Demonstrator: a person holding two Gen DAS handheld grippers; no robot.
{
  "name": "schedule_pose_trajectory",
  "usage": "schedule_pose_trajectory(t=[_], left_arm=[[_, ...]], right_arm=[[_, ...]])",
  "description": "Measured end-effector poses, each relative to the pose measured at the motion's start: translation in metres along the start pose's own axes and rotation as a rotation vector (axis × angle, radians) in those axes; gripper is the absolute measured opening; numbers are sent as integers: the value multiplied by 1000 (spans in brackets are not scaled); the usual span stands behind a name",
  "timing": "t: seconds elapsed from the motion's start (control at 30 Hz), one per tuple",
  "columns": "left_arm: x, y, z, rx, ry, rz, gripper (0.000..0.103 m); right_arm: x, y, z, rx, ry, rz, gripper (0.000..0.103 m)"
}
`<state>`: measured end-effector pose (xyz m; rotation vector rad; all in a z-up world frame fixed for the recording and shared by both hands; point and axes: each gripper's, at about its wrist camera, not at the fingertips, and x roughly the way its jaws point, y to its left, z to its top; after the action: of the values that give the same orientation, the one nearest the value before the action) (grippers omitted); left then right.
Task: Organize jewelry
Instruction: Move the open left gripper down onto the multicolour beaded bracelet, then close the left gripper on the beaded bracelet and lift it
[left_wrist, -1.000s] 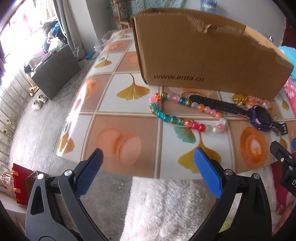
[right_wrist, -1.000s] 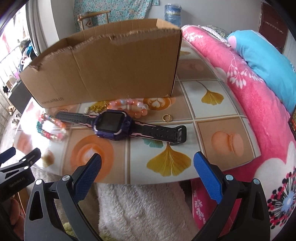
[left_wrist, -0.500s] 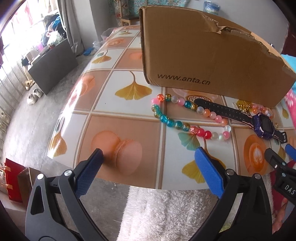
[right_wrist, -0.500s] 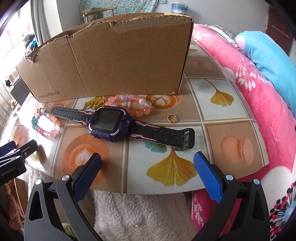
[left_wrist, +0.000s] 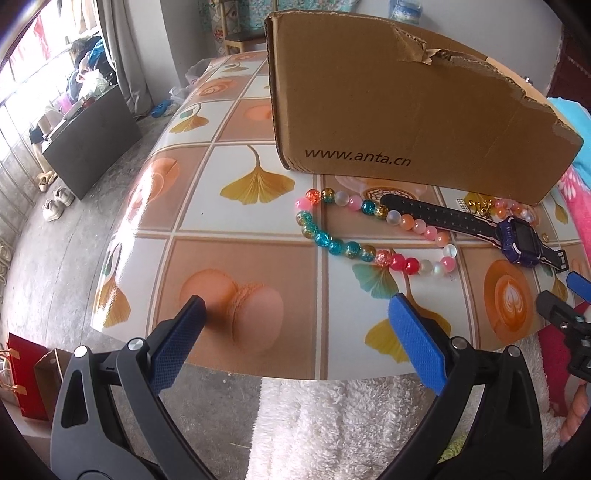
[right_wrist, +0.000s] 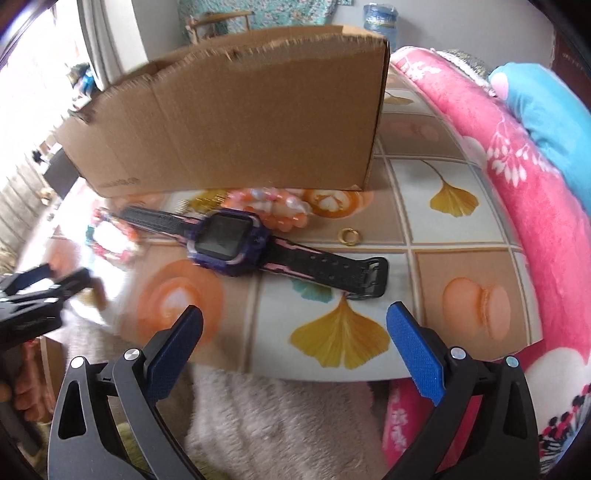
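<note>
A multicoloured bead bracelet (left_wrist: 369, 236) lies on the patterned table (left_wrist: 258, 206), just ahead of my open left gripper (left_wrist: 295, 314). A purple smartwatch (right_wrist: 229, 240) with a black strap lies across the table ahead of my open right gripper (right_wrist: 295, 321). Behind it rest a pale orange bead bracelet (right_wrist: 273, 203), a small gold chain piece (left_wrist: 478, 208) and a gold ring (right_wrist: 349, 236). A torn cardboard box (left_wrist: 406, 110) stands behind all the jewelry. Neither gripper holds anything.
A pink floral blanket (right_wrist: 517, 166) and a blue pillow (right_wrist: 546, 107) border the table's right side. White fluffy fabric (left_wrist: 351, 424) lies below the near table edge. A dark cabinet (left_wrist: 88, 136) and shoes (left_wrist: 55, 201) stand on the floor far left.
Both grippers have moved forward toward the table, so the bracelet and the watch appear larger and nearer. Both stay open. The right wrist view is blurred by motion.
</note>
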<state>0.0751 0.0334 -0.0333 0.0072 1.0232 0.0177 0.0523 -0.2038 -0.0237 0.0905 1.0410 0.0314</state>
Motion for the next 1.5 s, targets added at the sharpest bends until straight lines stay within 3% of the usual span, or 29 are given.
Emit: schedule_pose_trajectory(t=[0.13, 0.27, 0.33, 0.4, 0.6, 0.93, 1.23, 1.37, 1.5], left_arm=[[-4, 2, -5, 10, -50, -23, 96], [-17, 14, -1, -46, -120, -107, 94], [-21, 19, 4, -49, -156, -124, 82], [-23, 23, 10, -47, -175, -142, 76], [-5, 26, 32, -26, -166, -172, 54], [19, 21, 45, 36, -101, -189, 27], [26, 9, 53, 174, -88, -121, 19], [24, 4, 51, 190, -85, -130, 11], [21, 1, 48, 204, -97, -123, 9]], right_arm=[[-17, 6, 2, -9, -54, 78, 97], [-23, 26, 9, -41, -87, 185, 93], [-21, 42, 13, -58, -83, 247, 90], [-16, 51, 20, -69, -71, 285, 84], [8, 80, 30, -77, -14, 352, 61], [33, 106, 35, -85, 58, 342, 35], [42, 121, 39, -115, 92, 302, 25], [40, 125, 38, -144, 101, 265, 14], [39, 129, 37, -151, 102, 265, 10]])
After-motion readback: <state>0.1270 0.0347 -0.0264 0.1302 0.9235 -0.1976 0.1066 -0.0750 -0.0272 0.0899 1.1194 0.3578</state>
